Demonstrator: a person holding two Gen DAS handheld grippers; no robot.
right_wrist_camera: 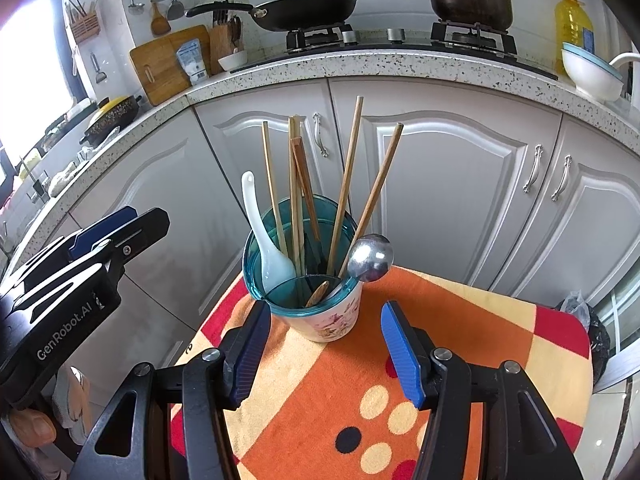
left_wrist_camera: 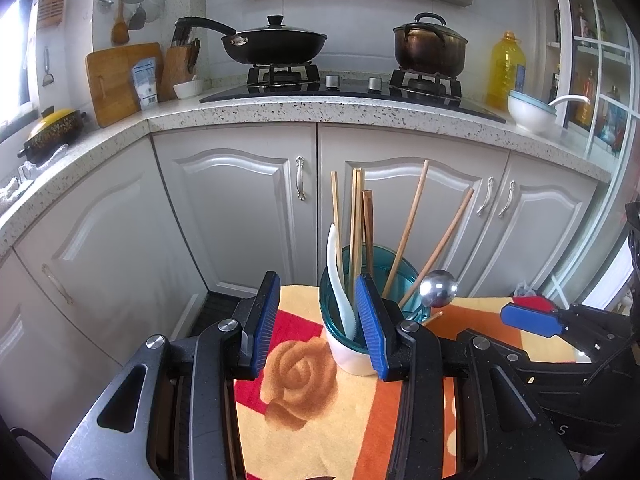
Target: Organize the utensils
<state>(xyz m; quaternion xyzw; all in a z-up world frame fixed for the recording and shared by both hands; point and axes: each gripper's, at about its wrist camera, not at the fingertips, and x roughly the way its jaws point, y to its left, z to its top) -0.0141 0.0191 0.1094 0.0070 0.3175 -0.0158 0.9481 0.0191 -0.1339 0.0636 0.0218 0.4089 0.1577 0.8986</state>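
The worktop (right_wrist_camera: 460,320), under a patterned cloth, carries the utensil cup (right_wrist_camera: 320,312), dead ahead of the right gripper (right_wrist_camera: 324,352), which is open and empty. The left gripper (left_wrist_camera: 316,324), also open and holding nothing, sits beside the cup. Chopsticks (right_wrist_camera: 348,184), white spoon (right_wrist_camera: 264,240) and metal ladle (right_wrist_camera: 370,258) stand upright inside.

1. We've got a white utensil cup (right_wrist_camera: 328,316) with a pink floral print and a see-through teal insert (right_wrist_camera: 280,240).
2. In the cup: tan wooden chopsticks (right_wrist_camera: 350,176), a white spoon (right_wrist_camera: 262,236), a shiny silver ladle (right_wrist_camera: 370,258).
3. Under the cup, the cloth (right_wrist_camera: 340,380) is orange, red and cream, with dots and a brown rose (left_wrist_camera: 298,368).
4. Both grippers' pads (right_wrist_camera: 400,356) are blue on black.
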